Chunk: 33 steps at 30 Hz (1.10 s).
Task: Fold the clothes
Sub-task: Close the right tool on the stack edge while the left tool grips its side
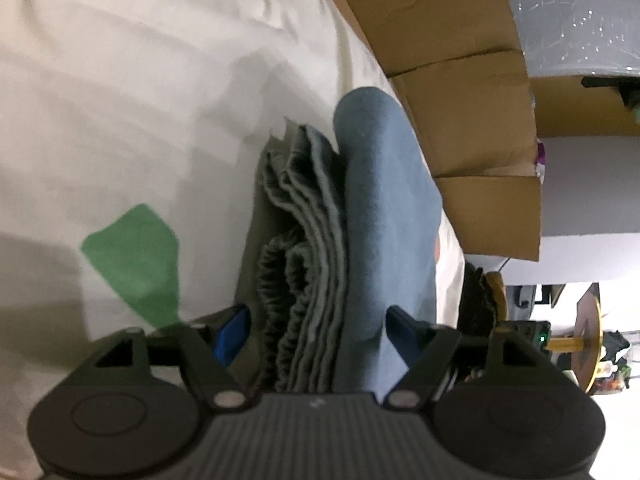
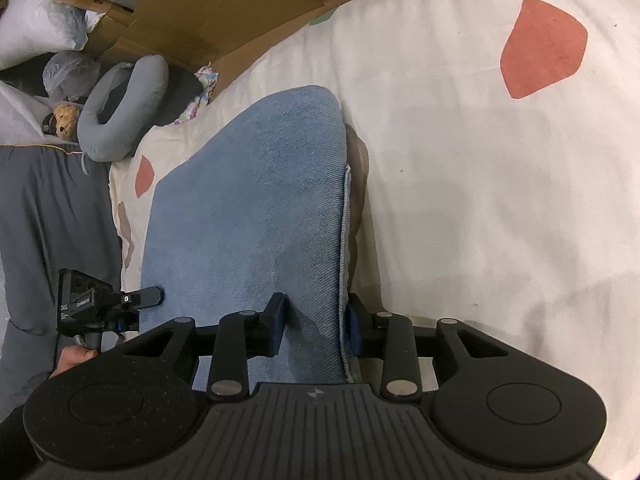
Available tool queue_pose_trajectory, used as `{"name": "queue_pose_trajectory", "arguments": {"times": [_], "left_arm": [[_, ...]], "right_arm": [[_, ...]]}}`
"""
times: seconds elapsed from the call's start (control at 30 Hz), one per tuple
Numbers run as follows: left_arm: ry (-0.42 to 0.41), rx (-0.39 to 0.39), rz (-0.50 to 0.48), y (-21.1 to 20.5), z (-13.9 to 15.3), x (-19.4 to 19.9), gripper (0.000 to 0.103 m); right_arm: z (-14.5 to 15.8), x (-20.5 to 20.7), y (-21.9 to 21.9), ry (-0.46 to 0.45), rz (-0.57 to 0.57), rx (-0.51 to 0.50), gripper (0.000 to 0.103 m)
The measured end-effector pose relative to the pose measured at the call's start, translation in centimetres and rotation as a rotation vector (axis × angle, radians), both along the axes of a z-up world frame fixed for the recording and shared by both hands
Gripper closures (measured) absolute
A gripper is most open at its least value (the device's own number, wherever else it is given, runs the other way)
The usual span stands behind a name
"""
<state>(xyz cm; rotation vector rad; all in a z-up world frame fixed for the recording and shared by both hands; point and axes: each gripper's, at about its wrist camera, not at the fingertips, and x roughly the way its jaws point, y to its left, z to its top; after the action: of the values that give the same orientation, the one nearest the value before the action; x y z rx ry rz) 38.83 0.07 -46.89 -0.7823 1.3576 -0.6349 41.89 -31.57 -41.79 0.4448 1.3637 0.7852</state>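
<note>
Between my left gripper (image 1: 316,330) lies the folded jeans (image 1: 376,216) stack on the bedsheet (image 1: 120,100), jaws wide around it; my right gripper (image 2: 316,320) sits narrow astride one edge. I'd squeeze evenly, keeping layers aligned.

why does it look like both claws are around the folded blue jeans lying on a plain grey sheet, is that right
Nearly. Both claws, left claw and right claw, do straddle the folded blue jeans, but the sheet is cream with red and green patches, not plain grey; the right wrist view shows it.
</note>
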Motion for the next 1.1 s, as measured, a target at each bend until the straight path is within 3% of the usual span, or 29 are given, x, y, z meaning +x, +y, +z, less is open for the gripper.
{"name": "queue_pose_trajectory", "arguments": {"times": [0.17,0.33,0.47,0.63,0.73,0.87,0.97,1.1], "left_arm": [[-0.031,-0.002,-0.023,-1.1,-0.1,0.8,0.026],[-0.061,-0.006,-0.017,-0.7,0.7,0.2,0.049],[-0.073,-0.015,-0.026,-0.7,1.5,0.0,0.054],[-0.096,-0.017,-0.057,-2.2,2.0,0.7,0.054],[-0.075,0.007,-0.074,-2.6,1.2,1.1,0.047],[-0.052,0.016,-0.097,-2.6,0.6,1.1,0.035],[-0.044,0.0,-0.095,-2.6,0.1,1.1,0.033],[-0.05,-0.024,-0.105,-3.3,-0.4,1.3,0.034]], "right_arm": [[0.0,0.2,0.4,-0.005,-0.001,0.01,0.068],[0.6,-0.1,0.3,-0.037,0.004,0.034,0.08],[1.6,-0.3,-0.1,-0.049,0.006,0.053,0.083],[2.2,-0.4,-1.0,-0.057,-0.015,0.048,0.083],[1.8,-0.3,-1.4,-0.041,-0.03,0.029,0.082],[1.0,0.0,-1.3,0.002,-0.039,0.004,0.073],[0.8,-0.1,-0.9,0.003,-0.024,0.013,0.062],[0.3,-0.1,-0.3,0.006,-0.011,0.015,0.061]]}}
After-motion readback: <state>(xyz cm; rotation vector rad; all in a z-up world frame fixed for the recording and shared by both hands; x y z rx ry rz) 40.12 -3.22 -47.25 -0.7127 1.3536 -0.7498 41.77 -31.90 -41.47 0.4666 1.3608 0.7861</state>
